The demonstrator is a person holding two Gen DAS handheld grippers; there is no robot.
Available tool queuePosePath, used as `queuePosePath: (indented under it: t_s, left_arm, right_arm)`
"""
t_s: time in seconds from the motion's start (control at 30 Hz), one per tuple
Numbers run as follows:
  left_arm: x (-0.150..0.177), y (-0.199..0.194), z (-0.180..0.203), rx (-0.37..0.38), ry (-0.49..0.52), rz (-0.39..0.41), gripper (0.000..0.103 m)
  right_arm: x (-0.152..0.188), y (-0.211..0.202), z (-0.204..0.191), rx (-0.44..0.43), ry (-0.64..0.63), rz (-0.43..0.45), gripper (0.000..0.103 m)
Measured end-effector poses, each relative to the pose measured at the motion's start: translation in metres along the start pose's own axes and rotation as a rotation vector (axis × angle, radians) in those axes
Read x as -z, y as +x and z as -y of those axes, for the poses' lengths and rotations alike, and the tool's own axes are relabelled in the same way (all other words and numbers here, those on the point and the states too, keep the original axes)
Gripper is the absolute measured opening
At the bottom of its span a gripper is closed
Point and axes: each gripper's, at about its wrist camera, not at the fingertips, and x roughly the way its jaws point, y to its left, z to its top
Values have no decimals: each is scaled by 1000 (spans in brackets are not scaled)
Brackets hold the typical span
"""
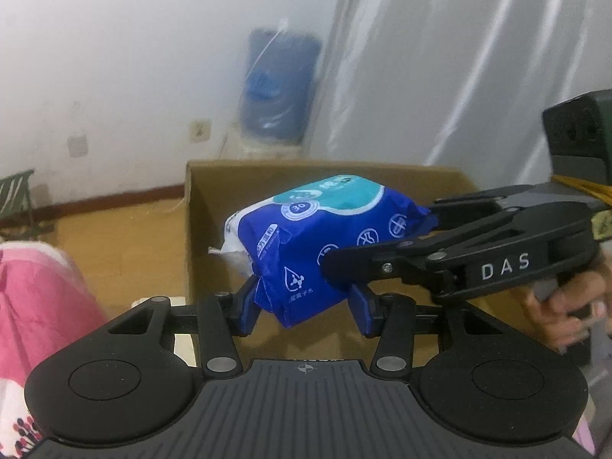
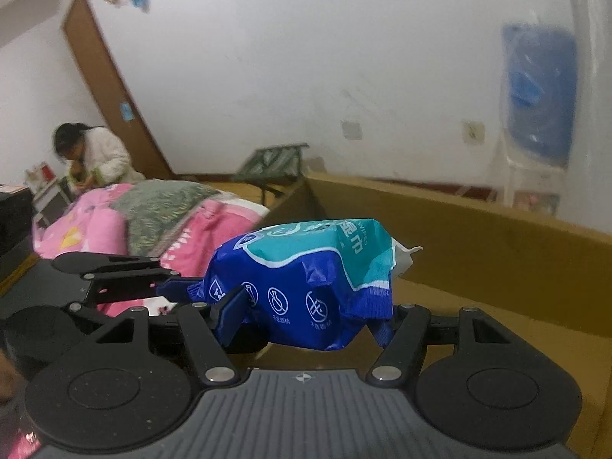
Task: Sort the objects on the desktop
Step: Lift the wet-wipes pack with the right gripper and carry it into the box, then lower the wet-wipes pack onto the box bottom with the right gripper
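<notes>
A blue and teal pack of wet wipes is held in the air above an open cardboard box. My left gripper is shut on the pack's near end. My right gripper comes in from the right and is shut on the pack's far right end. In the right wrist view the same pack sits between my right gripper's fingers, and the left gripper pinches its left end. The box wall runs behind it.
A pink quilt lies at the left, also in the right wrist view. A blue water jug stands by the white wall. A person sits far left. A dark object is at the right edge.
</notes>
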Motion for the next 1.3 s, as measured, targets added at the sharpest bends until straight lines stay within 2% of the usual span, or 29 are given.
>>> queuePosePath:
  t_s: [0.2,0.3,0.4,0.5,0.63,0.73,0.8,0.87,0.9,0.93,0.97,1.0,1.1,1.2,1.3]
  left_arm:
    - [-2,27,0,-99,61,-104,48]
    - [1,32,17,-185,179,-144,47]
    - [1,37,24,-234,240,-195,50]
    - [3,39,31,-253,282,-222,55]
    - [3,36,31,-250,293,-245,54]
    - [2,36,31,-244,298,-272,53]
    - [0,33,28,-240,271,-276,46]
    - [-1,31,28,-239,258,-285,40]
    - [0,31,30,-249,271,-294,34]
    - [0,33,31,-253,290,-304,32]
    - [1,34,32,-248,302,-313,27]
    - [2,36,33,-251,321,-322,26]
    - [-2,43,35,-296,337,-328,17]
    - [-7,53,33,-359,364,-334,13]
    - [-6,63,37,-407,435,-324,11]
  right_arm:
    - [-1,40,18,9,81,-115,69]
    - [3,55,32,-21,162,-185,70]
    - [7,63,43,-13,210,-217,72]
    - [9,60,46,-14,211,-206,72]
    - [7,53,51,-63,242,-206,82]
    - [5,43,54,-78,257,-200,82]
    - [4,37,59,-73,258,-184,82]
    - [6,38,64,-67,266,-197,72]
    - [8,40,66,-47,273,-209,65]
    - [8,42,67,-39,281,-218,63]
    - [9,43,68,-46,288,-224,61]
    - [11,44,70,-57,298,-231,60]
    - [14,46,71,-59,308,-227,58]
    - [15,53,69,-58,306,-237,58]
    - [15,57,61,-35,270,-233,57]
